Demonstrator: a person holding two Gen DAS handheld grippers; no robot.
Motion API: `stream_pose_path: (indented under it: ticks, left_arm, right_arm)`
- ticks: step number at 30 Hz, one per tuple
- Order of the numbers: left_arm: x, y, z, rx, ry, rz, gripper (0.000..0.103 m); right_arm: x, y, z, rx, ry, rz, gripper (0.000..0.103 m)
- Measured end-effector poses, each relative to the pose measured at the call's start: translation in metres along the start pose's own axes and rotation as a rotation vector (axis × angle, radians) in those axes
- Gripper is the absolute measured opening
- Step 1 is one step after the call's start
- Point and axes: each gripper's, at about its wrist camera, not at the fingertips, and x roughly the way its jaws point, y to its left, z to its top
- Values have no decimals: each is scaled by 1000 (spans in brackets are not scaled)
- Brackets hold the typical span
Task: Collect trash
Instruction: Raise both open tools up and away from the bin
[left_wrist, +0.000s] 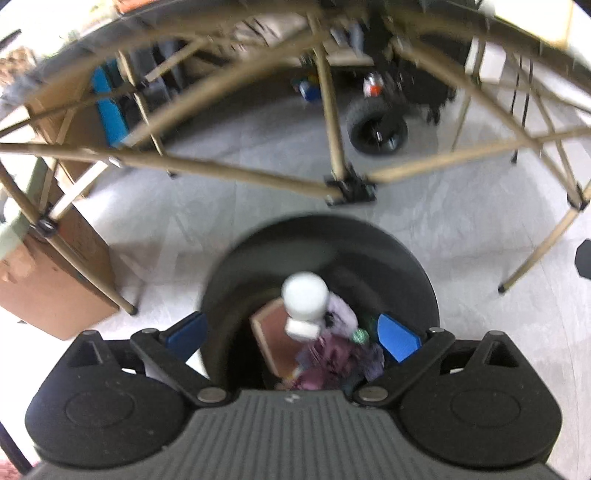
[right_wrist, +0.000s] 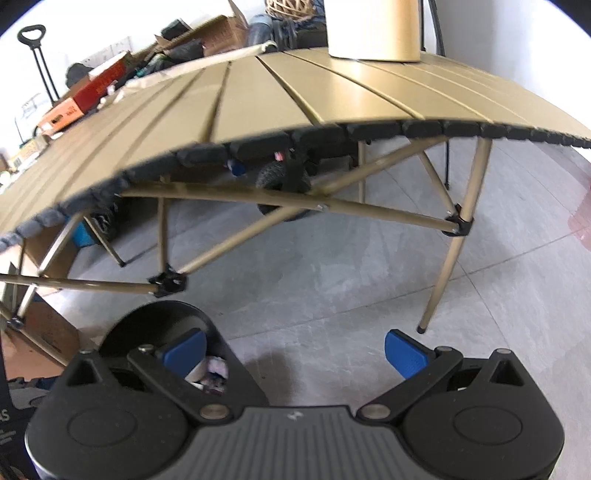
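In the left wrist view, a black round bin (left_wrist: 388, 258) stands on the floor right below my left gripper (left_wrist: 291, 338). That gripper is open, its blue pads (left_wrist: 397, 341) spread wide. A blurred white bottle (left_wrist: 304, 299) hangs loose in the bin's mouth, touching neither pad. Under it lie purple wrappers (left_wrist: 332, 354), a brown card (left_wrist: 271, 332) and a small green item (left_wrist: 360, 336). In the right wrist view, my right gripper (right_wrist: 293, 350) is open and holds nothing over bare floor. The same bin (right_wrist: 162, 317) sits at its lower left, with scraps (right_wrist: 212, 371) showing inside.
A tan folding table (right_wrist: 295, 92) with crossed legs (left_wrist: 332, 110) stands just behind the bin, and a tan cylinder (right_wrist: 373, 29) rests on it. A cardboard box (left_wrist: 48, 288) is at the left, a black wheel (left_wrist: 376, 129) under the table. Clutter lines the far wall.
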Motion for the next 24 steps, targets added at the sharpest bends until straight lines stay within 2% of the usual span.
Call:
stream_pose_path:
  ticks: [4, 8, 13, 19, 24]
  left_arm:
    - [-39, 25, 1, -29, -123, -8, 101]
    - [-80, 44, -2, -41, -207, -22, 103]
    - [-141, 65, -17, 2, -304, -46, 103]
    - [-199, 85, -45, 26, -370, -98, 103]
    - [-231, 89, -78, 46, -391, -138, 103]
  right_arm:
    - [-25, 11, 2, -3, -38, 46, 103]
    - [-56, 20, -6, -6, -68, 88, 103]
    - [-99, 37, -29, -75, -85, 125, 103]
    - [-150, 56, -56, -136, -112, 195, 103]
    - [-186, 64, -73, -181, -125, 185, 103]
